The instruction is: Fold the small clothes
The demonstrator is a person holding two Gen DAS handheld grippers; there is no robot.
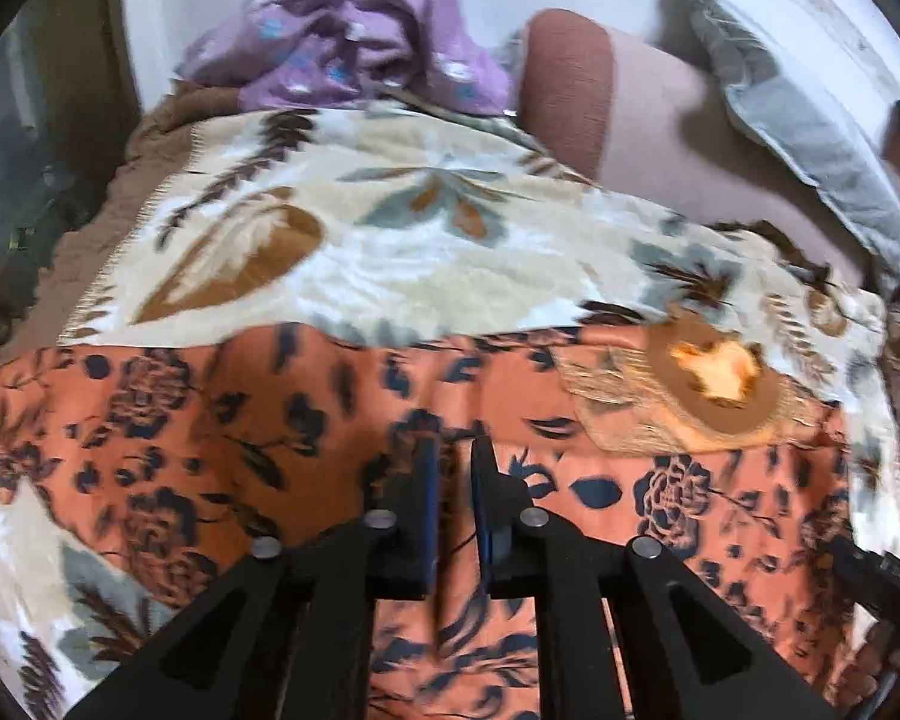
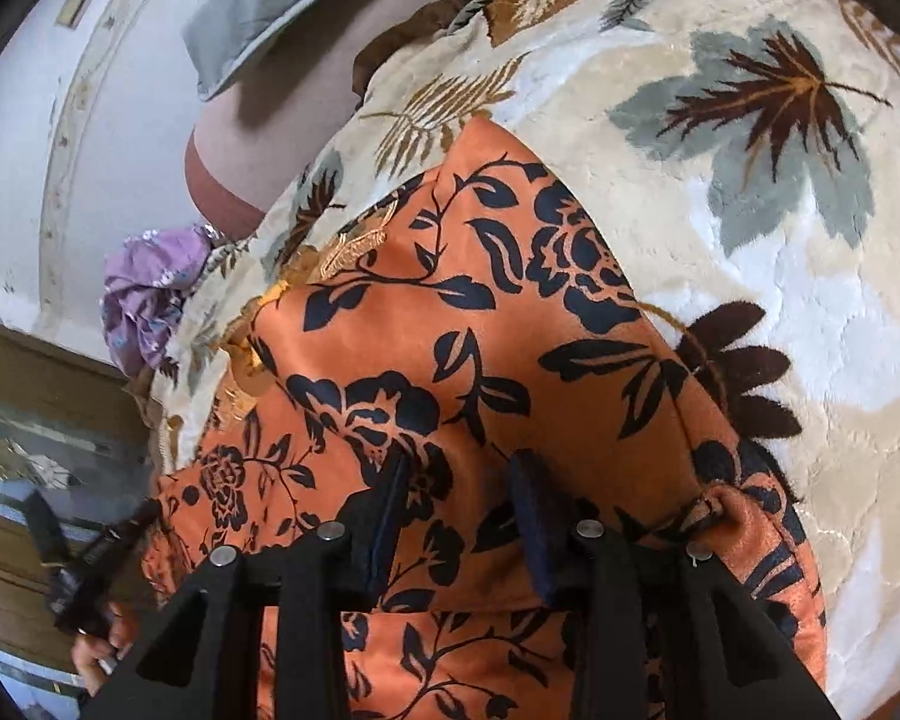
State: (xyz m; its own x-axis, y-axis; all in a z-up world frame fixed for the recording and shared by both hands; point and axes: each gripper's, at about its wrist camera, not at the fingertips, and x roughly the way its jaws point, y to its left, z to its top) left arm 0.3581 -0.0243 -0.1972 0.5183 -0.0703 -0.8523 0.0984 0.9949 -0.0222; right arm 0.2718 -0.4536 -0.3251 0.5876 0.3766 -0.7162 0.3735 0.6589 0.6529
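The left gripper (image 1: 455, 456) is nearly clenched, its blue pads pinching a fold of the orange satin garment with dark navy flowers (image 1: 258, 420). The right gripper (image 2: 459, 474) stands partly open over the same garment (image 2: 450, 324); whether it grips cloth I cannot tell. The garment lies on a cream plush leaf-patterned blanket (image 1: 390, 252), with a crumpled purple cloth (image 1: 354, 36) and grey pillow (image 1: 798, 120) beyond.

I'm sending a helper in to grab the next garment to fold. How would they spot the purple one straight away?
Start at the cream blanket with the big leaf pattern that covers the bed. Follow it past the orange floral garment to its far edge by the white wall. The purple garment lies crumpled there: the only lilac cloth, speckled with blue, next to a brown cushion.
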